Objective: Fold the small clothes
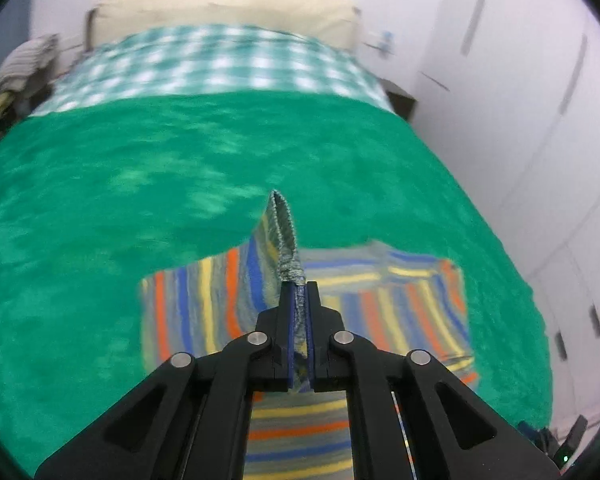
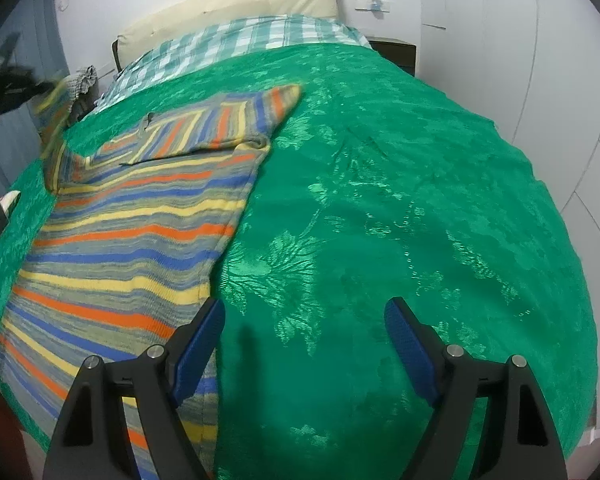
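A small striped knitted sweater point(image 2: 132, 216), orange, blue, yellow and grey, lies on the green bedspread point(image 2: 400, 200). One sleeve point(image 2: 236, 116) is folded across its upper part. My left gripper point(image 1: 299, 292) is shut on the cuff of the other sleeve point(image 1: 286, 232) and holds it lifted above the sweater body point(image 1: 400, 300). That gripper shows blurred at the far left of the right wrist view point(image 2: 12, 80). My right gripper point(image 2: 304, 312) is open and empty, low over the bedspread just right of the sweater's hem edge.
A green checked sheet point(image 1: 220, 64) and a cream headboard point(image 1: 228, 4) lie at the far end of the bed. White wardrobe doors point(image 1: 540, 100) stand on the right. A dark bedside table point(image 2: 396, 54) is by the far right corner. Clothes point(image 1: 20, 68) are piled at far left.
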`<state>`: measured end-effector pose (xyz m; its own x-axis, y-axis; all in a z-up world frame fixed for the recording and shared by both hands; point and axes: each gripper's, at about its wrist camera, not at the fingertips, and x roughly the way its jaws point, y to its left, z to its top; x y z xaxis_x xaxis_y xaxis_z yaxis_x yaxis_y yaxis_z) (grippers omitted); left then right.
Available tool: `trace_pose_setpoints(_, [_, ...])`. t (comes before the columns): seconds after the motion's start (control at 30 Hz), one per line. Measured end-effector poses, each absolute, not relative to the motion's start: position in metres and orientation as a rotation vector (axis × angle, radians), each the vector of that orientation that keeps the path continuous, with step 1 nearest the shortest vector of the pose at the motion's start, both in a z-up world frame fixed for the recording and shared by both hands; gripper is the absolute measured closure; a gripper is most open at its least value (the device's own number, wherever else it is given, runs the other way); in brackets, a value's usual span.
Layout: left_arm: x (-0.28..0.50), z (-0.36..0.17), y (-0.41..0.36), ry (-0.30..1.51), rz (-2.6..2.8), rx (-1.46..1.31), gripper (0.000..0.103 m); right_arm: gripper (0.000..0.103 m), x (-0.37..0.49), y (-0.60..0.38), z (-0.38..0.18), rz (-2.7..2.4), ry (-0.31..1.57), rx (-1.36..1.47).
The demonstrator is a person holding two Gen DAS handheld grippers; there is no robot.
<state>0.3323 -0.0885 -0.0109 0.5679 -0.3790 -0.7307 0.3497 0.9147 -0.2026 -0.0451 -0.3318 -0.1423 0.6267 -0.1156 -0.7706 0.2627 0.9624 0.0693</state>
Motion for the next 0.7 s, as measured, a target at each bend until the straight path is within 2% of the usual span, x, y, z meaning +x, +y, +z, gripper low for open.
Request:
trace_pose_setpoints(0.03, [0.328, -0.023, -0.107, 0.871, -0.448, -0.032, 0.082, 0.022, -0.045, -0.332, -0.142, -0.220, 0.868, 0.183])
trace_pose_setpoints(0.07, [0.323, -0.039, -0.125, 0.884, -0.467, -0.018, 0.050, 0.022, -0.045, -0.332, -0.142, -0.221, 0.867, 0.184])
trace_pose_setpoints(0.13, [0.306, -0.059, -0.149, 0.917, -0.483, 0.011, 0.016, 0.022, -0.045, -0.333, -0.142, -0.226, 0.865, 0.179])
trace_pose_setpoints(0.3, [0.226, -0.100, -0.147, 1.008, -0.551, 0.093, 0.015, 0.022, -0.046, -0.334, -0.138, -0.224, 0.848, 0.183])
trace_pose_setpoints(0.5, [0.134, -0.093, -0.037, 0.924, -0.417, 0.127, 0.012, 0.022, -0.046, -0.331, -0.129, -0.215, 0.835, 0.177])
trace_pose_setpoints(0.6, [0.144, -0.094, 0.029, 0.896, -0.266, 0.111, 0.011, 0.022, -0.032, -0.311, -0.105, -0.144, 0.844, 0.136])
trace_pose_setpoints(0.7, [0.157, -0.108, 0.088, 0.891, -0.135, 0.070, 0.011, 0.022, 0.012, -0.288, -0.070, 0.025, 0.863, 0.219])
